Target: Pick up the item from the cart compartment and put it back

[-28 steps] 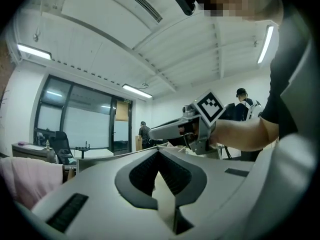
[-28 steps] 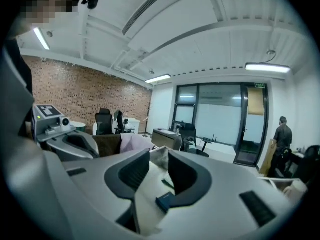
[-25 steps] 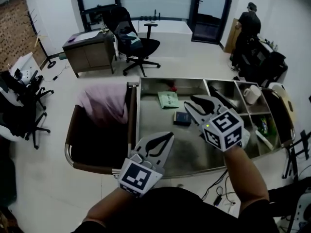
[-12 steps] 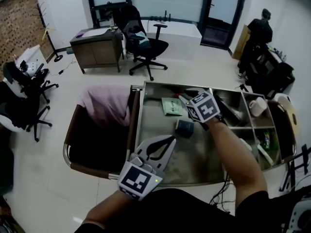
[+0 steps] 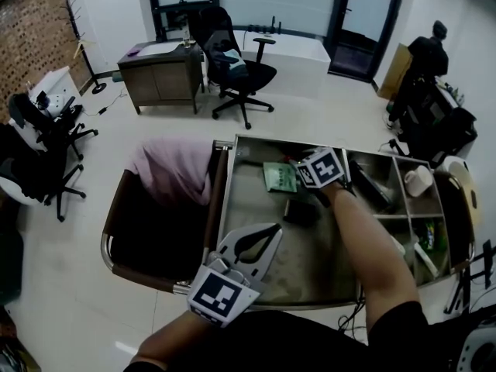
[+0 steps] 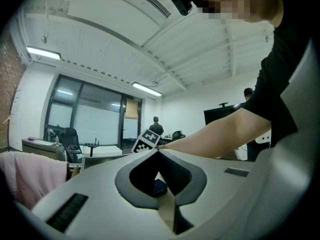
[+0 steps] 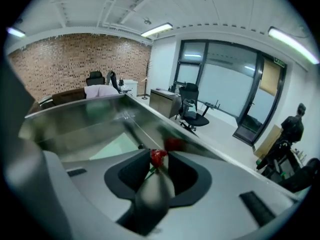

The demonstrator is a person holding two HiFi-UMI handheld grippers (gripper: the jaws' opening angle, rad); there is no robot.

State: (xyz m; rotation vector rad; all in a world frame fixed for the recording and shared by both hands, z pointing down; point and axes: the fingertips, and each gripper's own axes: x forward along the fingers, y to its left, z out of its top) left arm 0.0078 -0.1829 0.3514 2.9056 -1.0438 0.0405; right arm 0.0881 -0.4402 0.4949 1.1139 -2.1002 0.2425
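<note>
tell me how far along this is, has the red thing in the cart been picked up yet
Done: nothing yet. The small red item lies by the far wall of the cart compartment. In hand: the right gripper is lined up on it, jaws apart, not gripping. The left gripper, shut and empty, hangs by the near rim. Left: grip it, lift it out, put it back.

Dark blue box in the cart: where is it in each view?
Head view: dark blue box, centre, on the cart floor.
Left gripper view: box low centre.
Right gripper view: not in it.
Shared landmark: the standing person in dark clothes.
</note>
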